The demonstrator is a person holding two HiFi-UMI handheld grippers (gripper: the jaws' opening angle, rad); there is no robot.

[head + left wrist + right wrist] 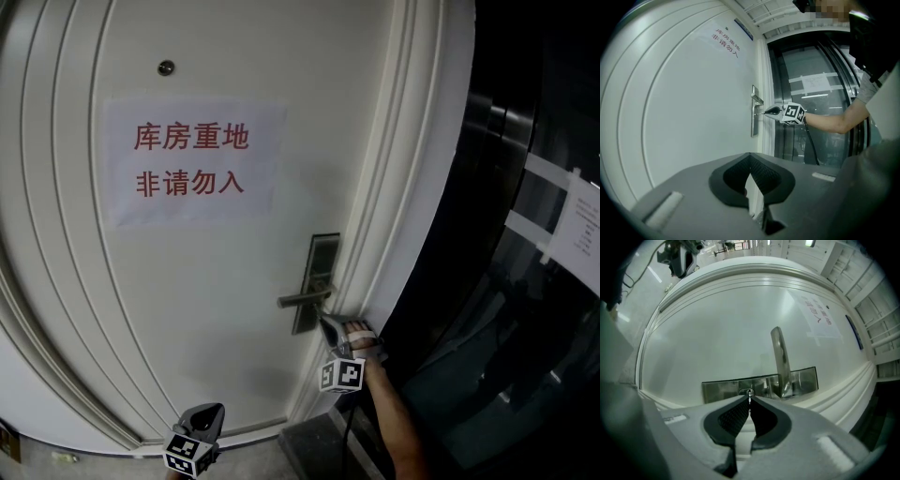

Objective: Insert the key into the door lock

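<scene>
A white door [187,281] carries a metal lock plate [324,251] with a lever handle [302,299] near its right edge. My right gripper [324,322] points level at the plate just below the handle. Seen from the right gripper view, that gripper [750,402] is shut on a small key [749,396], and the key's tip is at the keyhole [746,392] in the lock plate [717,389]. From the left gripper view, the right gripper [769,111] sits against the lock plate [753,123]. My left gripper [210,411] hangs low by the door's foot, shut and empty [750,158].
A paper sign with red characters [192,161] is stuck on the door below a peephole [166,67]. The white door frame [422,187] runs along the right. Beyond it is a dark glass wall [506,309] with a taped white notice [583,225].
</scene>
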